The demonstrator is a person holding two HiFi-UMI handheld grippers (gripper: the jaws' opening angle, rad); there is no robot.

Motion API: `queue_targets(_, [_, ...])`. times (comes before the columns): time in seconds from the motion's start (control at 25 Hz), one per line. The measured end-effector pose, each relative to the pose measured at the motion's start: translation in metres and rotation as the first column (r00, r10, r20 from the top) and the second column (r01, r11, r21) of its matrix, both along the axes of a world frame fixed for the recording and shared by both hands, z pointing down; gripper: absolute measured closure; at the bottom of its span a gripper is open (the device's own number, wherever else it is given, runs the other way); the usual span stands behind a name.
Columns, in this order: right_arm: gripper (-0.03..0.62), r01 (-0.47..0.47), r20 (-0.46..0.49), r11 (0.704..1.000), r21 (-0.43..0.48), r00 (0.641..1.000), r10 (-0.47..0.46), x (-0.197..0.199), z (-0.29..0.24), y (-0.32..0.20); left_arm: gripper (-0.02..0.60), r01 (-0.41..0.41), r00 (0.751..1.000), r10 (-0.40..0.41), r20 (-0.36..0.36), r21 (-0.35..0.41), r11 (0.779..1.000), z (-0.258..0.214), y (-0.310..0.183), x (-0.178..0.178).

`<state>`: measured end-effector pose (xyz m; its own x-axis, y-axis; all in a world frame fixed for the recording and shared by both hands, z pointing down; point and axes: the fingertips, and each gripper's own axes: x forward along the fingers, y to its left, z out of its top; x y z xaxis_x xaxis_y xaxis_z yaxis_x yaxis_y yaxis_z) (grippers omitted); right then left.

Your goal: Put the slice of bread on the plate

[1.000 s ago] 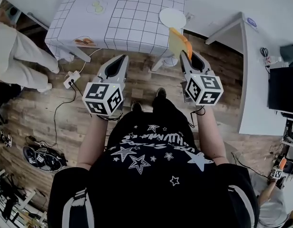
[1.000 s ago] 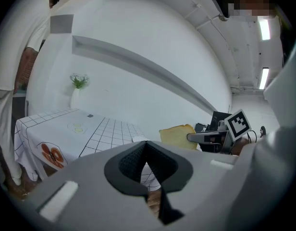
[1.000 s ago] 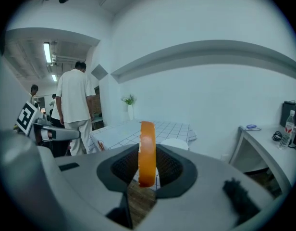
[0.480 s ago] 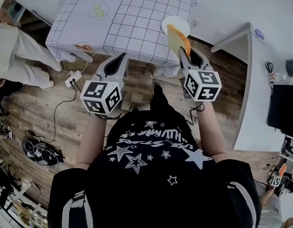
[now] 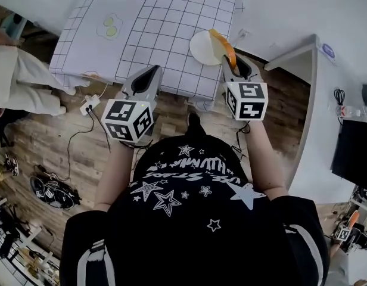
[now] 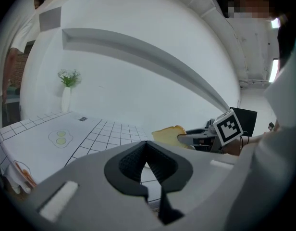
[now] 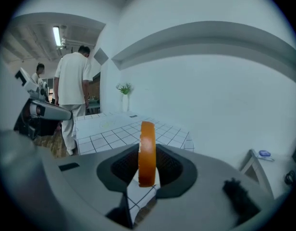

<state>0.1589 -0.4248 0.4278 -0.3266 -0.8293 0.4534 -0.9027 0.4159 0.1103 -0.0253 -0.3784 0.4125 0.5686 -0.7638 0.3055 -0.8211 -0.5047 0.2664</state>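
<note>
Right now the right hand-held gripper (image 5: pixel 230 63) pinches the slice of bread (image 5: pixel 221 45) between its 2 jaws. The right gripper view shows the slice standing on edge, its orange-brown crust facing the camera and a dark pad pressed on each flat side. In the head view the slice stands over the right rim of the white plate (image 5: pixel 201 47). The plate lies close to the right edge of the surface (image 5: pixel 159 22), toward the corner nearest the person. Whether bread and plate touch cannot be told.

The surface wears a white cloth with a black grid. A printed pair of fried eggs (image 5: pixel 109 28) sits on the cloth well to the left of the plate.

The left hand-held gripper (image 5: pixel 149 72) has its jaws pressed together with nothing between them, as the left gripper view shows. It hangs at the near edge of the surface, left of the plate and well apart from the right hand-held gripper.

A slim white vase (image 6: pixel 66 98) with small flowers stands at the far end of the surface, against a white wall. A person in white clothes (image 7: pixel 73 88) stands beside the surface on its left side. On the wooden floor (image 5: pixel 46 142) below that side lies a white power strip (image 5: pixel 88 102) with a dark cable.
</note>
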Motion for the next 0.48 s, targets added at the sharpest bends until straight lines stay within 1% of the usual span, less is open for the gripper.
queue_targets(0.12, [0.494,0.045,-0.105,0.998,0.032,0.994,-0.041,0.005,0.005,-0.021,0.572,0.005,1.000,-0.005,0.006,0.003,1.000,0.001,-0.019,0.013])
queue_targets(0.28, [0.494,0.147,-0.242,0.987,0.066,0.962,-0.127,0.001,0.014,-0.039,0.572,0.023,1.000,-0.023,0.008,-0.014,1.000,0.007,-0.037,0.022])
queue_targets(0.36, [0.494,0.197,-0.323,0.977,0.079,0.932,-0.162,0.000,0.017,-0.047,0.572,0.036,0.999,-0.036,0.009,-0.026,0.999,0.011,-0.045,0.024])
queue_targets(0.48, [0.494,0.263,-0.466,0.960,0.097,0.864,-0.190,-0.001,0.026,-0.057,0.572,0.056,0.998,-0.056,0.011,-0.036,0.998,0.015,-0.055,0.028])
